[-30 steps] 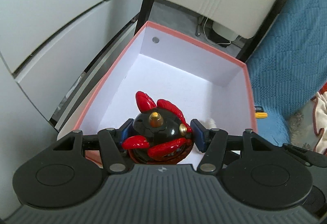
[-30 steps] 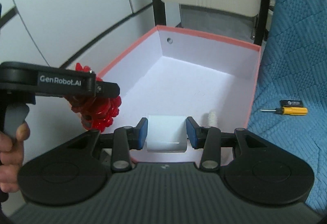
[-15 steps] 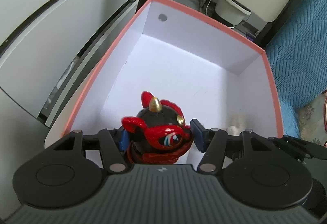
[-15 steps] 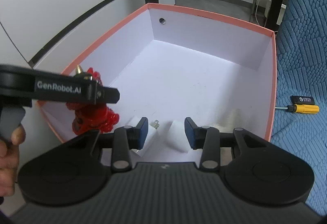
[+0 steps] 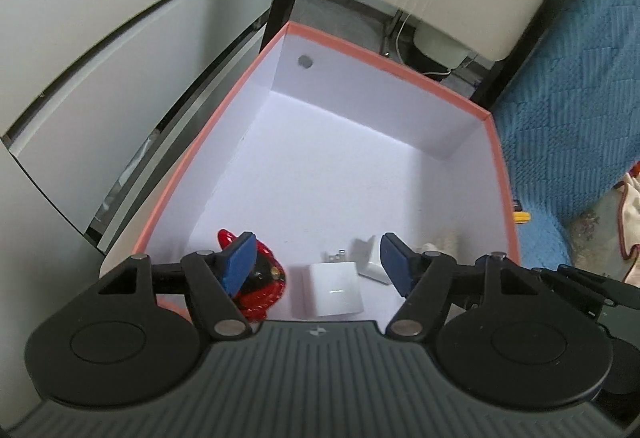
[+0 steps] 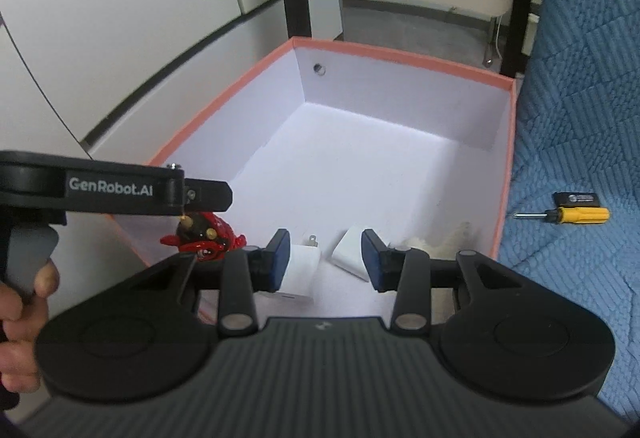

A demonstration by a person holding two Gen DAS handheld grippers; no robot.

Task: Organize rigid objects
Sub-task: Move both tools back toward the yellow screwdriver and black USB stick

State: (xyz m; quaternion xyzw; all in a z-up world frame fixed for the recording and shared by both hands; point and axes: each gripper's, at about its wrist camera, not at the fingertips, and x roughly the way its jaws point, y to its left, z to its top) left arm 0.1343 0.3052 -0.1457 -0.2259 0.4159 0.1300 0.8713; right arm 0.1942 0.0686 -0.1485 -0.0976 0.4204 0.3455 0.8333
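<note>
While both grippers hang over the near end of the pink-rimmed box [image 6: 400,56], sorting judged partly done. Left gripper [image 5: 316,262]: jaws opening, nothing pinched; red-and-black toy figure [image 5: 262,284] lying on box floor at near-left corner, behind the left blue pad, no pressure on it visible. Same toy in right view [image 6: 202,238] under the left tool's arm, small gold horn up and slightly toward that arm, so roughly upright; body rounded, no clear long axis. Right gripper [image 6: 325,258]: spread part-way, empty; pads clear of anything.

On box floor just past the pads: white plug adapter [image 6: 302,268], prongs aimed away toward the far wall, long axis near-to-far; second white block [image 6: 350,252] just beside it, tilted, long axis running diagonally far-left to near-right. Pale fluffy item [image 6: 434,238] against the right wall, blurred, not identifiable.

Left to do, as a judgement: outside the box on the blue quilted cover [image 6: 580,98], yellow-handled screwdriver [image 6: 568,215], tip toward box, long axis crosswise; small black device [image 6: 576,199] touching or just behind it. Far half of box bare.
</note>
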